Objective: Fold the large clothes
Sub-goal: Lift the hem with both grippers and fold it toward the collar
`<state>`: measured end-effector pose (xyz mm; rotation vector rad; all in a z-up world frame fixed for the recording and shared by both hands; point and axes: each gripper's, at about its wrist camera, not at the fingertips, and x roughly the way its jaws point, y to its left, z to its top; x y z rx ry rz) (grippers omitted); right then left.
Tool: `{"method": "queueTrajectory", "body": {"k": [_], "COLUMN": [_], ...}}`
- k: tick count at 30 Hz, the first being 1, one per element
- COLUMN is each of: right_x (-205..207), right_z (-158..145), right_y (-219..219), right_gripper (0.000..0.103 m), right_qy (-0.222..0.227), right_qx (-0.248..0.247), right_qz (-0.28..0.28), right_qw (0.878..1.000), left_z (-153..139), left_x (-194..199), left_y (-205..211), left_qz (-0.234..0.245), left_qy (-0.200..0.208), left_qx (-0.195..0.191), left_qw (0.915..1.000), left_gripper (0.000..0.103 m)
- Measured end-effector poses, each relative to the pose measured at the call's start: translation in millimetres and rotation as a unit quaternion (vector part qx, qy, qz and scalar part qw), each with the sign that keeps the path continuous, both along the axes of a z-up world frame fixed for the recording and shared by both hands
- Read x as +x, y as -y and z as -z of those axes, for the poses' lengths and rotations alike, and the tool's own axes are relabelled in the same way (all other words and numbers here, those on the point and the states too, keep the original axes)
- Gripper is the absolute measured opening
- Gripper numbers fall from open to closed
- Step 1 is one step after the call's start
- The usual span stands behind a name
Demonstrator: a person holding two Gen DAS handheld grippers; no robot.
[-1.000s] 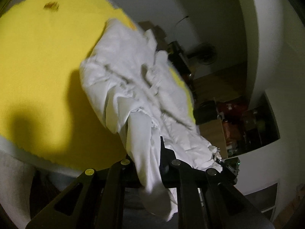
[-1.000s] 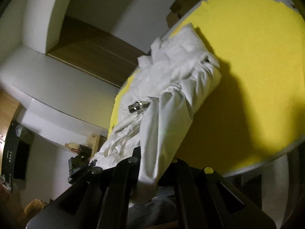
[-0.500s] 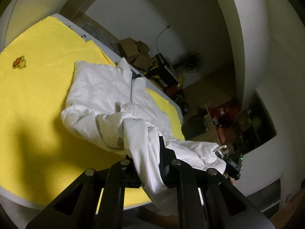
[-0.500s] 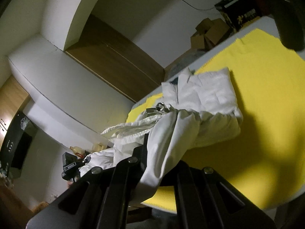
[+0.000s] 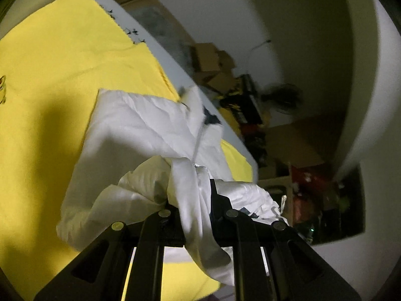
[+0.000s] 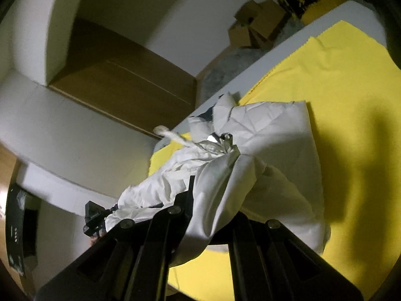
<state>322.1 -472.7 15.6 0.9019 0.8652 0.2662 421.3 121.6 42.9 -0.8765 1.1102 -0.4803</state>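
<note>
One white garment point(image 5: 140, 130) lay in view, and it was the only piece of clothing. One yellow cloth point(image 5: 62, 62) covered one table point(image 6: 263, 60), whose pale edge showed along the far side. Two grippers were there, the left gripper point(image 5: 194, 195) and the right gripper point(image 6: 213, 190), each with two dark fingers. On the floor beyond the table stood a heap of cardboard boxes point(image 6: 253, 25), at least three; blur kept the exact count uncertain. One fan point(image 5: 283, 97) stood near them.
</note>
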Motion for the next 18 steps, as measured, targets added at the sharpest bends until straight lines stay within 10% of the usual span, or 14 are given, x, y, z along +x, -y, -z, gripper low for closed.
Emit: {"method": "queueTrajectory", "body": {"k": [18], "right_x": [196], "right_z": [108], "right_y": [47], "right_gripper": [0.003], "right_qy": [-0.121], "right_qx": [0.021], "right_qz": [0.032], "right_qw": [0.992], "left_z": [120], "left_x": [187], "left_y": [45], "left_qz": [-0.026], "left_qy": [-0.103], "left_qx": [0.060], "left_qw": [0.9925], "left_gripper": [0.011]}}
